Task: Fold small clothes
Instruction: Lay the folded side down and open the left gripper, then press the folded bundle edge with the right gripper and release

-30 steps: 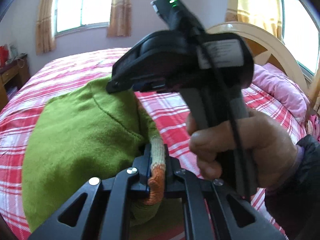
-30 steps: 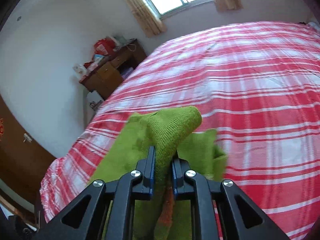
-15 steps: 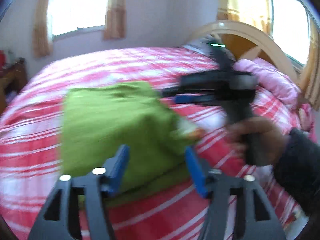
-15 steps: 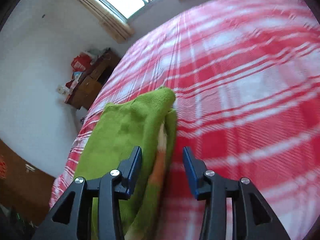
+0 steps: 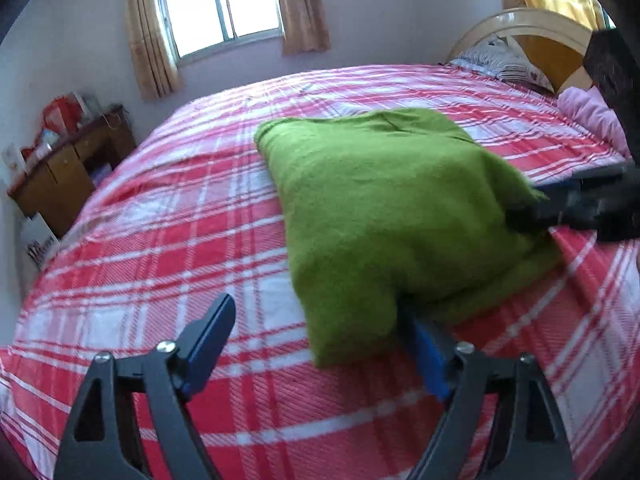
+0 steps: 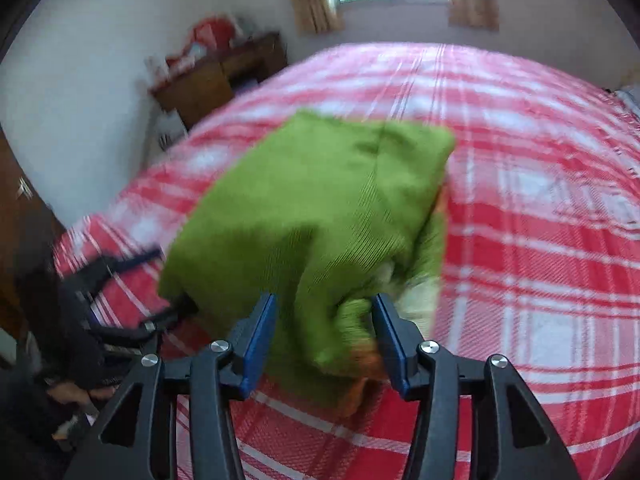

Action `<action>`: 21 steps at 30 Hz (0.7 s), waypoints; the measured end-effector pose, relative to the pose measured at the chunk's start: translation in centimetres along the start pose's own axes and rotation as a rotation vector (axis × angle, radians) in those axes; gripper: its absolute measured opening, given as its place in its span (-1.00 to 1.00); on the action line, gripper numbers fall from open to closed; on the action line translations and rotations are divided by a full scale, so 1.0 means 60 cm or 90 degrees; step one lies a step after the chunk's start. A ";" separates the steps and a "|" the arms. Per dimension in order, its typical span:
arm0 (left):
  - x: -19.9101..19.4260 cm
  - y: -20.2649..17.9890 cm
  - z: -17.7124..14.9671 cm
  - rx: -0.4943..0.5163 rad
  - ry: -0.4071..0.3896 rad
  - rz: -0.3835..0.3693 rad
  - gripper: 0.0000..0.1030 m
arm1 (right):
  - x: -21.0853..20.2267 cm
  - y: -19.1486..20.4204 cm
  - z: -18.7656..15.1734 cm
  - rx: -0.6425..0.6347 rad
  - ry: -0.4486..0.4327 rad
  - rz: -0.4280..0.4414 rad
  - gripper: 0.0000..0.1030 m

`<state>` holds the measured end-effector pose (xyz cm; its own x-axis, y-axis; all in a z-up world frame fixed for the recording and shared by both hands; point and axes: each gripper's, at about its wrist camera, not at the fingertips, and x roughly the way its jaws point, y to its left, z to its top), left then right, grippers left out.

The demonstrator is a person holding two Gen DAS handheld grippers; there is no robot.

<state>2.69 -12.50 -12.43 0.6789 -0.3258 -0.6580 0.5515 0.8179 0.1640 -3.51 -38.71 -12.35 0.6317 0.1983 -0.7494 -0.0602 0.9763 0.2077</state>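
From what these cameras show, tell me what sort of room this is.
Most likely a home bedroom: a wide bed under a red plaid cover, a curved headboard with pillows, a curtained window, and a wooden desk by the wall.

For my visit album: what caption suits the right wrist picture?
Right gripper, jaws opening, lets go of a folded green knitted sweater lying on the red-and-white plaid bedspread.

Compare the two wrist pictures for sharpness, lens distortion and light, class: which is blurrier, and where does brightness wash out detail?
Right wrist view: motion blur smears the green garment, the plaid bedspread and the desk. Left wrist view: sharper, only mildly soft. Both views: fisheye bends the bed into a dome, dark corners frame the picture, and the window is blown out white.
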 end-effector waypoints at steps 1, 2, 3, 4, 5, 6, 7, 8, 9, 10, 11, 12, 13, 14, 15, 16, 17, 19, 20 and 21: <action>0.002 0.005 0.001 -0.004 -0.001 -0.003 0.67 | 0.009 0.005 -0.005 -0.011 0.000 -0.026 -0.01; 0.004 0.010 0.003 -0.014 0.000 -0.012 0.51 | 0.011 0.008 -0.008 -0.009 -0.008 -0.039 -0.01; -0.001 0.010 0.004 -0.026 -0.002 -0.028 0.32 | 0.009 0.008 -0.007 0.007 -0.013 -0.042 -0.08; -0.006 0.016 0.007 -0.044 0.003 -0.073 -0.20 | 0.006 0.005 -0.005 0.030 -0.016 -0.026 -0.51; -0.011 0.019 0.007 -0.057 0.003 -0.092 -0.37 | 0.001 -0.003 -0.002 0.064 -0.023 0.020 -0.71; -0.018 0.023 0.008 -0.069 -0.008 -0.091 -0.42 | -0.006 -0.005 -0.001 0.091 -0.035 0.053 -0.71; -0.028 0.030 0.009 -0.078 -0.022 -0.097 -0.54 | -0.019 -0.011 -0.002 0.128 -0.055 0.110 -0.72; -0.033 0.037 0.008 -0.086 -0.026 -0.103 -0.61 | -0.030 -0.016 -0.005 0.158 -0.072 0.166 -0.72; -0.037 0.046 0.006 -0.095 -0.029 -0.110 -0.61 | -0.036 -0.024 -0.007 0.176 -0.081 0.196 -0.72; -0.040 0.060 0.002 -0.110 -0.029 -0.124 -0.61 | -0.038 -0.025 -0.010 0.188 -0.084 0.206 -0.72; -0.039 0.069 -0.002 -0.122 -0.024 -0.137 -0.61 | -0.035 -0.033 -0.018 0.197 -0.080 0.197 -0.72; -0.036 0.072 -0.005 -0.129 -0.017 -0.146 -0.61 | -0.027 -0.039 -0.023 0.198 -0.071 0.176 -0.72; -0.033 0.068 -0.013 -0.127 -0.006 -0.153 -0.61 | -0.014 -0.047 -0.034 0.198 -0.053 0.147 -0.72; -0.033 0.062 -0.019 -0.117 -0.002 -0.147 -0.61 | 0.000 -0.052 -0.045 0.198 -0.037 0.128 -0.72; -0.030 0.053 -0.025 -0.100 0.003 -0.135 -0.61 | 0.009 -0.057 -0.056 0.198 -0.035 0.122 -0.81; -0.028 0.044 -0.032 -0.084 0.008 -0.120 -0.61 | 0.007 -0.060 -0.062 0.194 -0.055 0.128 -0.81; -0.026 0.039 -0.036 -0.080 0.016 -0.115 -0.56 | 0.004 -0.061 -0.065 0.192 -0.063 0.119 -0.81; -0.026 0.047 -0.041 -0.098 0.032 -0.124 -0.55 | -0.002 -0.062 -0.069 0.202 -0.067 0.120 -0.80; -0.031 0.055 -0.043 -0.108 0.037 -0.139 -0.54 | -0.005 -0.061 -0.071 0.204 -0.065 0.125 -0.79; -0.034 0.061 -0.044 -0.113 0.041 -0.148 -0.48 | -0.014 -0.067 -0.078 0.207 -0.061 0.131 -0.78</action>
<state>2.05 -7.56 -12.42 0.5094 -0.4878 -0.7089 0.5915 0.7969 -0.1232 -7.42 -42.40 -15.51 0.7024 0.3625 -0.6126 0.0454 0.8360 0.5469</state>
